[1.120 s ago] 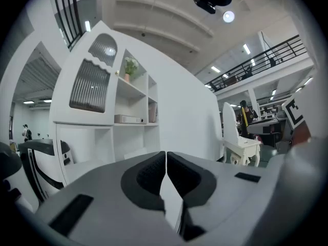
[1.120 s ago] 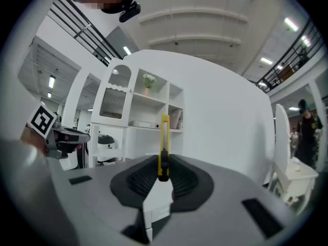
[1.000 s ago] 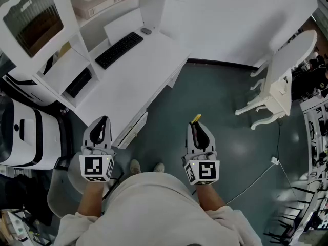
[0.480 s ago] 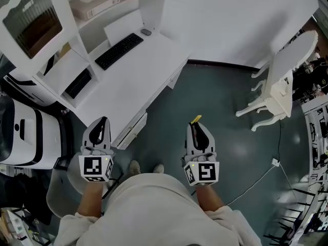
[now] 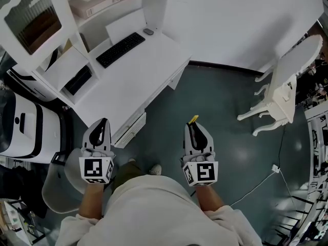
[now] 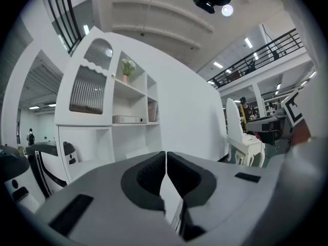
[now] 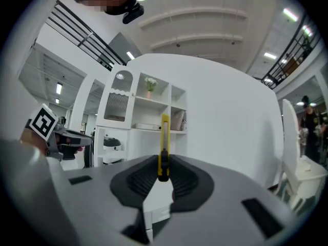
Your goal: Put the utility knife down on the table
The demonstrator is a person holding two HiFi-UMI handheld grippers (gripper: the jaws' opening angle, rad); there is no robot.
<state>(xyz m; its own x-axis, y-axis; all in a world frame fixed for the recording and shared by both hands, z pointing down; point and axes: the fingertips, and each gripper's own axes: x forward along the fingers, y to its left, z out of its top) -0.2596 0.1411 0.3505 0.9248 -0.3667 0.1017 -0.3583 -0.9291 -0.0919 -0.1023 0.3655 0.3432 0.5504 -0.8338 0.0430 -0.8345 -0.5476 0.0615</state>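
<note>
Utility knife (image 7: 163,137): clamped in your right gripper (image 5: 194,129), left gripper (image 5: 102,124) closed empty; carry it over the table (image 5: 138,73), lower flat, release.

White desk (image 5: 138,78): blk keyboard (image 5: 120,49) at back, small grey mouse (image 5: 148,32) just beside its far end. Teal floor (image 5: 215,101): white chair (image 5: 283,88).
</note>
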